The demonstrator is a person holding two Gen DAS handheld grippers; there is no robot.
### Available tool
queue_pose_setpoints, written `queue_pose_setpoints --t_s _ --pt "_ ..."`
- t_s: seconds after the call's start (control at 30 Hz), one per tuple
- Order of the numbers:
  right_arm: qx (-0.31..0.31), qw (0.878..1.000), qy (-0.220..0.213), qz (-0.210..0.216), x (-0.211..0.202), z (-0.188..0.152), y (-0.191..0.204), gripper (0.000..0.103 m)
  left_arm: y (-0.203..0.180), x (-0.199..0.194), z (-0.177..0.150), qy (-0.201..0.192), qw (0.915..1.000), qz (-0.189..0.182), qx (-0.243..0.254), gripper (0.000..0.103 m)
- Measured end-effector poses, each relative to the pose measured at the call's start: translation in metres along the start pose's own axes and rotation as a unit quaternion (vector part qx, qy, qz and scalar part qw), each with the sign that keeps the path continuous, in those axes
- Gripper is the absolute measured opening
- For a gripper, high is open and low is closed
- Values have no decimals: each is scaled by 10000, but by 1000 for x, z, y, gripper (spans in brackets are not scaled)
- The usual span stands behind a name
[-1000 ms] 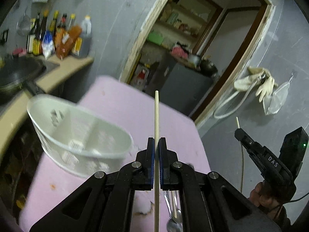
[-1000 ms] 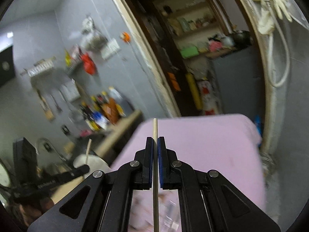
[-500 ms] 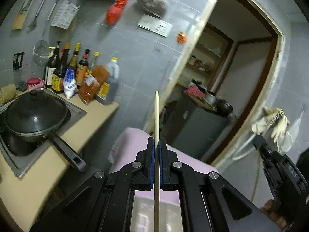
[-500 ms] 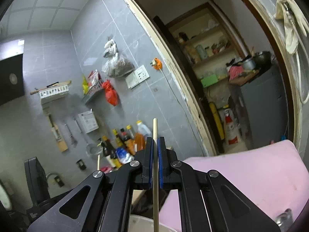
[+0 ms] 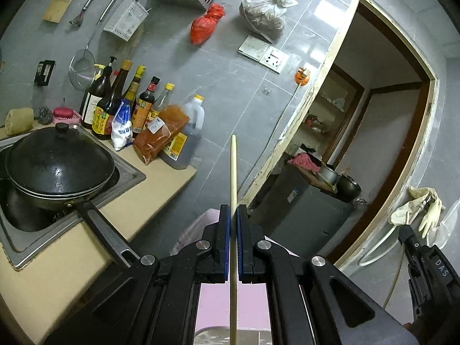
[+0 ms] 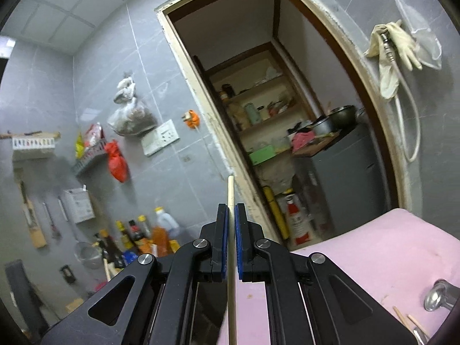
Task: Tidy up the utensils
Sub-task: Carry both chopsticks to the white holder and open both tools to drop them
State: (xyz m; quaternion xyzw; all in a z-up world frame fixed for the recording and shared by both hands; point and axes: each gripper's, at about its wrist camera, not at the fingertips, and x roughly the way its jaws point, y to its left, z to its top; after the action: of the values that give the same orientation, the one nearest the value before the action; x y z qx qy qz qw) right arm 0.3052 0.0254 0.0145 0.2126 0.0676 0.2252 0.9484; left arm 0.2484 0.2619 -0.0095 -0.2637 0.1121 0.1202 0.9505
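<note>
My left gripper (image 5: 233,210) is shut on a pale wooden chopstick (image 5: 233,172) that juts up past its blue pads toward the grey tiled wall. A second wooden chopstick (image 6: 231,192) is clamped in my shut right gripper (image 6: 231,208), pointing at the doorway. The right gripper (image 5: 425,261) also shows at the right edge of the left wrist view. On the pink mat (image 6: 396,247) at lower right lie a metal spoon (image 6: 438,297) and loose chopsticks (image 6: 402,317). A pale rim, possibly the utensil basket (image 5: 212,335), peeks below the left gripper.
A black wok (image 5: 57,166) sits on the stove with its handle (image 5: 106,235) reaching toward me. Several sauce bottles (image 5: 138,109) stand along the counter (image 5: 57,258) by the wall. A doorway (image 6: 287,115) opens onto shelves and a grey cabinet (image 5: 302,212). Gloves (image 6: 388,49) hang on the wall.
Both grippers have swung up and away from the pink mat and white basket toward the wall and doorway, each still clamping its chopstick. The basket has dropped out of view.
</note>
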Motion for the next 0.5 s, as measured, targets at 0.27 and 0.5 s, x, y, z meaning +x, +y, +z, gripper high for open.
queue_pose_setpoints --t_s 0.27,0.5 --pt "-4 9994 -13 -339 -1 -18 -14 3 -16 1 -27 -135 9988 189 435 2" --pt "-109 9991 196 -366 -5 -27 -18 3 -16 5 -38 -51 9981 272 560 2"
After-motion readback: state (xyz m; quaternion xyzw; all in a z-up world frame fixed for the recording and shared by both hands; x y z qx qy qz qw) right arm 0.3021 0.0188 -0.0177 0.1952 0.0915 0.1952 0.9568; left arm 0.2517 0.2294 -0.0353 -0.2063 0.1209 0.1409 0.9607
